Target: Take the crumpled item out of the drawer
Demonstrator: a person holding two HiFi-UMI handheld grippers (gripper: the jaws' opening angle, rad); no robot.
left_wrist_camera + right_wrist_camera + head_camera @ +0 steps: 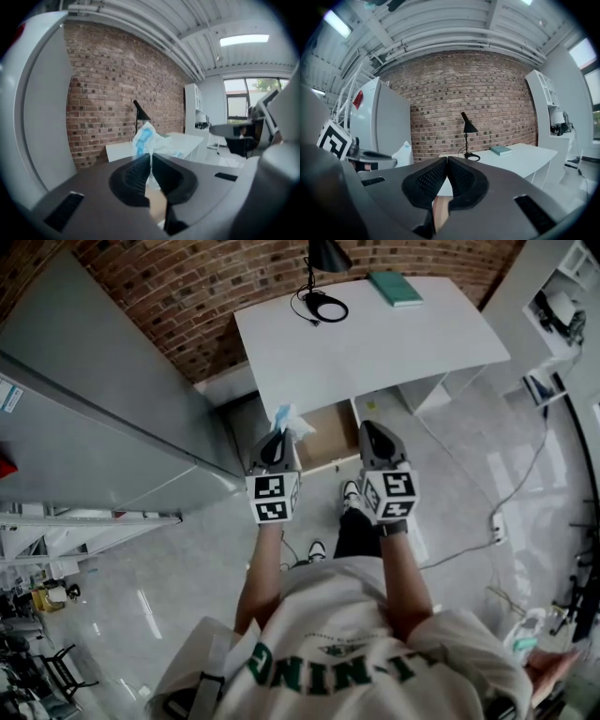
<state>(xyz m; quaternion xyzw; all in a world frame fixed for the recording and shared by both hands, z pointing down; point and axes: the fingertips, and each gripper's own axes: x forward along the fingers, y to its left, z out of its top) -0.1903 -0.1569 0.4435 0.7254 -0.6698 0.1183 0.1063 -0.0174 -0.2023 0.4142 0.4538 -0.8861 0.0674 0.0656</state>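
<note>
1. Two grippers are held side by side in front of the person, near each other but apart, both pointing toward a white desk (375,343).
2. The left gripper (150,157) has its jaws closed tight on the crumpled item (146,137), a white wad with light blue patches. A thin fold of it is pinched between the pads, and the rest bunches up above the jaw tips.
3. In the head view the crumpled item sits at the tip of the left gripper, over the left edge of the drawer (334,434). In the left gripper view it shows against the brick wall (112,89) and the desk top.
4. The drawer stands pulled out from under the desk's front edge, its pale brown inside showing between the two grippers' tips.
5. The right gripper (446,161) has its jaws pressed together with nothing between them. In the head view it shows over the drawer's right edge.
6. On the desk, a black lamp (323,259) with a coiled cord stands at the back near the wall, and a teal book (395,287) lies to its right.
7. A tall grey cabinet (84,409) stands to the left of the desk.
8. The person's feet show on the glossy grey floor (187,559) just below the drawer.
</note>
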